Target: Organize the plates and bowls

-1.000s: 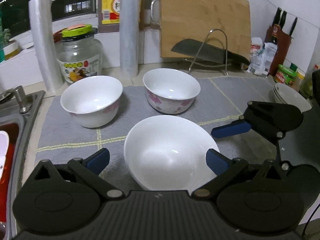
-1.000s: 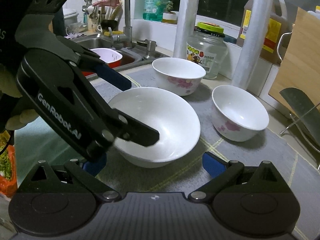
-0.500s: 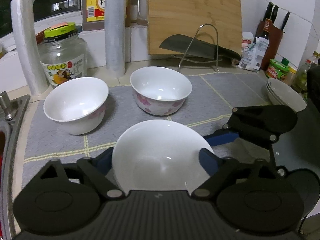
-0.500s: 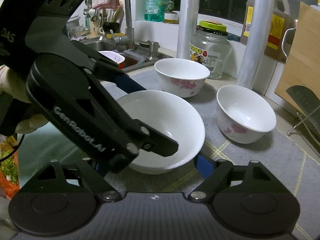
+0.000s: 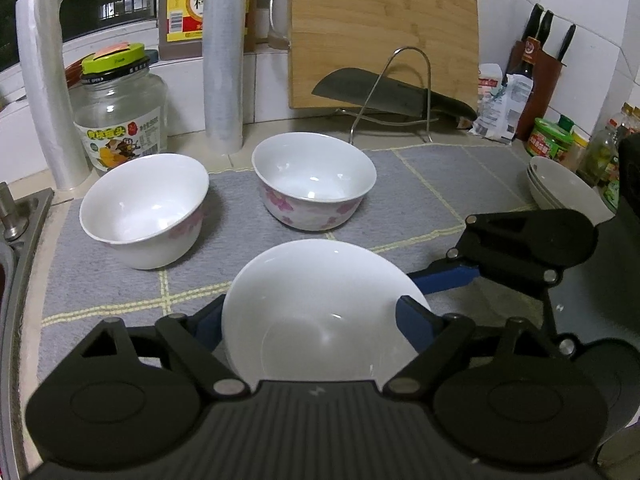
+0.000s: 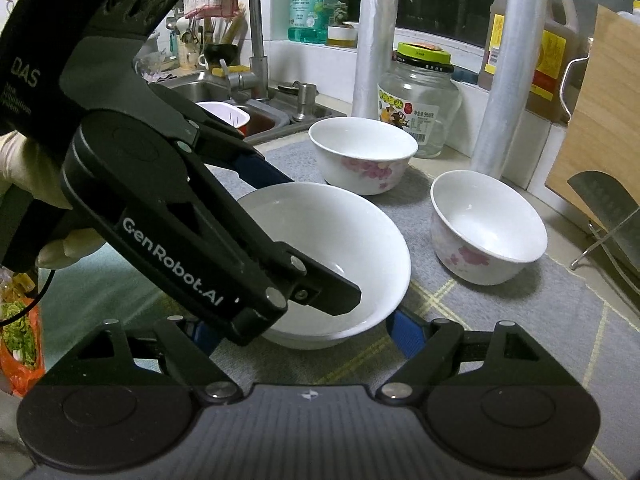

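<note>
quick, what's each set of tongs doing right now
Left tongs: open, straddling the plain white bowl, one finger on each side, not clearly clamped.
Right tongs: open, just in front of the same bowl, holding nothing.

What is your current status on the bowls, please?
Left gripper open, straddling plain white bowl. Right gripper open beside it. Two floral bowls behind on the mat, clear.

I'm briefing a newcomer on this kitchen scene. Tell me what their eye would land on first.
First, the plain white bowl at the near edge of the grey mat, flanked by the open fingers of the left hand-held gripper, with the right hand-held gripper close at its side. Behind it stand two flowered bowls side by side, and a stack of white bowls waits at far right.
</note>
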